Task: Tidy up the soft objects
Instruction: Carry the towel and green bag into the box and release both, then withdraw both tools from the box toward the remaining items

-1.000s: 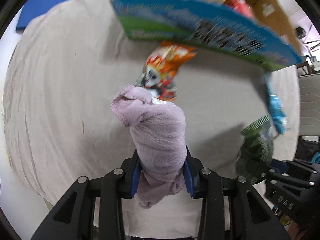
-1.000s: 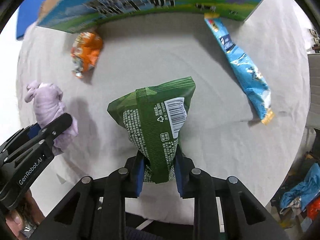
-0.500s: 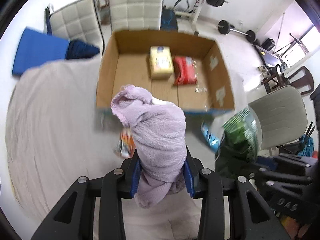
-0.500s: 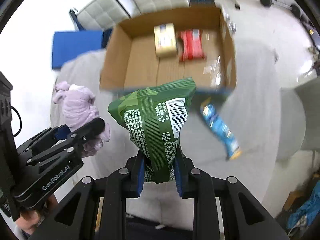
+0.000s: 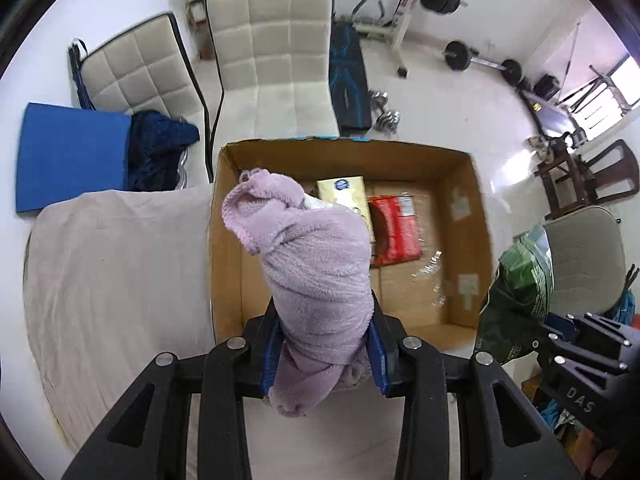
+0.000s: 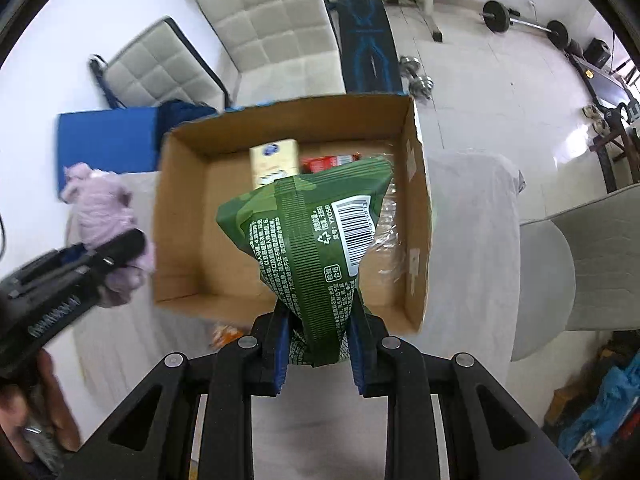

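Tongs on the left (image 5: 326, 344) clamp a lilac fleece towel (image 5: 308, 264); right tongs (image 6: 318, 346) pinch a green snack bag (image 6: 316, 236). Both hang over the open cardboard box (image 6: 180, 216) on the cloth-covered desk (image 5: 112, 280), where a yellow pack (image 6: 276, 160) and red packet (image 5: 394, 232) lie.

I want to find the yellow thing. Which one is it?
Look inside the big open brown cardboard box on the cloth-covered table. On its floor near the far wall lies a flat pale yellow packet with a blue round logo; the shiny packet beside it is red.
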`<control>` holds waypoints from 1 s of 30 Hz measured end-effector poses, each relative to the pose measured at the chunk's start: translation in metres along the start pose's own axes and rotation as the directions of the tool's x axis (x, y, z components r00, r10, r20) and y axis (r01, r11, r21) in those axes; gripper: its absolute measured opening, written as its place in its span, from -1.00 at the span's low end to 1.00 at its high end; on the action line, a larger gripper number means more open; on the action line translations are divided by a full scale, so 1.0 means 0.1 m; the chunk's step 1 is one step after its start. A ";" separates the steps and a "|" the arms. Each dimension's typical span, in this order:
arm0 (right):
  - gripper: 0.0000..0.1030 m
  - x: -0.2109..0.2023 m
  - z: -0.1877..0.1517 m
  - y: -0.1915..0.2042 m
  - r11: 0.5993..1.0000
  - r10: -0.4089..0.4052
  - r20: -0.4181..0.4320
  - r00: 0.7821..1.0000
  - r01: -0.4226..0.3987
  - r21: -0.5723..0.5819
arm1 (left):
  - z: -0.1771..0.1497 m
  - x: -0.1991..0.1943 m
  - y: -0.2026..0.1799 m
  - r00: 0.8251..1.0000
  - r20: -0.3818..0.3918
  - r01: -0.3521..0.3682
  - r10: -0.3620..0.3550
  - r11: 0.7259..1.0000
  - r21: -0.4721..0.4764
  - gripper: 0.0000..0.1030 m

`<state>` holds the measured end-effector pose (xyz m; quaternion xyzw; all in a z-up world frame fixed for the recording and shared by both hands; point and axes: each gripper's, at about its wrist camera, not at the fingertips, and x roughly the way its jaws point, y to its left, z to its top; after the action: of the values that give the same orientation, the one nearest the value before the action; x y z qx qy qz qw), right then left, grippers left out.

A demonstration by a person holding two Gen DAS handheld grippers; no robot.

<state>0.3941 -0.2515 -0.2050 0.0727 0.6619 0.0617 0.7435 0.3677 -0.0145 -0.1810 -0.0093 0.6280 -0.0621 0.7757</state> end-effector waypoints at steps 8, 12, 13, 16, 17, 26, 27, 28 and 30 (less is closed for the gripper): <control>-0.49 1.01 0.29 -0.11 0.996 -0.085 -0.132 0.988 0.088 0.017 | 0.51 0.87 0.13 0.989 -0.146 -0.037 0.036 0.999 -0.006 -0.34; -0.49 1.35 0.30 -0.16 0.993 -0.107 -0.179 0.978 0.112 0.020 | 0.66 1.24 0.13 0.978 -0.199 -0.066 0.067 0.998 0.013 -0.34; -0.49 1.44 0.30 -0.17 0.993 -0.111 -0.191 0.975 0.117 0.016 | 0.68 1.29 0.13 0.976 -0.205 -0.071 0.073 0.997 0.018 -0.34; -0.49 1.61 0.29 -0.20 0.992 -0.118 -0.216 0.969 0.123 0.012 | 0.73 1.43 0.14 0.973 -0.217 -0.080 0.083 0.997 0.023 -0.34; -0.49 1.64 0.28 -0.21 0.992 -0.119 -0.222 0.968 0.125 0.012 | 0.75 1.48 0.15 0.972 -0.220 -0.082 0.085 0.996 0.023 -0.34; 0.32 1.82 0.23 -0.19 0.993 -0.119 -0.276 0.954 0.117 -0.022 | 0.85 1.57 0.14 0.964 -0.247 -0.094 0.094 0.995 0.012 -0.21; 0.32 1.79 0.22 -0.19 0.993 -0.119 -0.268 0.956 0.117 -0.022 | 0.86 1.55 0.13 0.966 -0.242 -0.091 0.090 0.996 0.008 -0.18; 0.32 1.76 0.22 -0.19 0.993 -0.117 -0.263 0.958 0.116 -0.019 | 0.87 1.53 0.13 0.968 -0.237 -0.087 0.085 0.996 0.004 -0.12; 0.32 1.72 0.22 -0.19 0.994 -0.112 -0.260 0.959 0.113 -0.015 | 0.87 1.45 0.11 0.970 -0.224 -0.095 0.094 0.995 0.007 -0.09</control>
<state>0.4361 -0.2382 -0.3743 0.0264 0.7569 0.0282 0.6523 0.4829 -0.0244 -0.3046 0.0263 0.7113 -0.0245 0.7020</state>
